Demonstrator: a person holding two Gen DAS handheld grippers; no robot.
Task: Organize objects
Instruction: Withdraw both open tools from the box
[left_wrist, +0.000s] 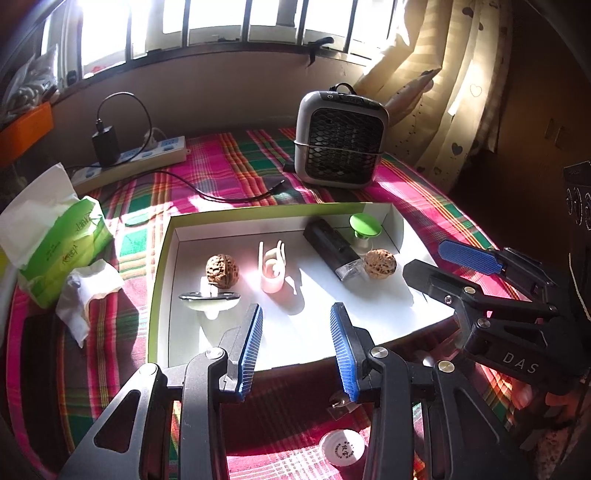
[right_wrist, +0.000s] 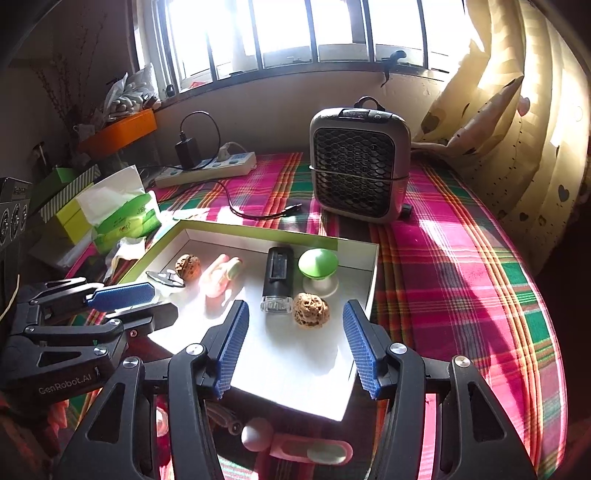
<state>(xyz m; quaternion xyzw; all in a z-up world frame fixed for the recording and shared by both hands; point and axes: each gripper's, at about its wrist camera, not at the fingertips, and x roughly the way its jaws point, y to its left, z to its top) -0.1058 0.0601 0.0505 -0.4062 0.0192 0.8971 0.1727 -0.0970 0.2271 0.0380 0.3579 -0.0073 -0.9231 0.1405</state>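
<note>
The shallow cardboard tray (left_wrist: 162, 280), white inside with a green rim, lay on the plaid cloth (right_wrist: 461, 258) in front of you, and everything you had sorted sat on its smooth floor. Near the tray's right wall a wrinkled, knobbly walnut (right_wrist: 310, 309) rested just beside the clear end of a black, boxy device (right_wrist: 277, 277), and behind that walnut stood a green, mushroom-shaped suction holder (right_wrist: 318, 266) on a pale base. Toward the tray's left wall a second walnut (left_wrist: 222, 270) sat against a flat dark metal piece (left_wrist: 208, 295) on a whitish stand, with a glossy pink hand-shaped figure (left_wrist: 272, 267) upright between the two groups.

Your left gripper (left_wrist: 295, 347) hung over the tray's near edge with its ribbed blue pads (left_wrist: 251, 347) apart and nothing between them. Your right gripper (right_wrist: 295, 347) stood wider, released too, jaws empty, framing the right-hand walnut from above the tray's near edge without touching it.

The tray's front half was bare white floor in sunlight. Beyond the tray's far rim a grey mesh-fronted fan heater (right_wrist: 360, 162) stood well back, with a loose black cable (left_wrist: 229, 194) between. Left of the tray lay a green tissue pack (left_wrist: 62, 247); nearer you than the tray's front edge, a white round cap (left_wrist: 341, 448) lay on the cloth.
</note>
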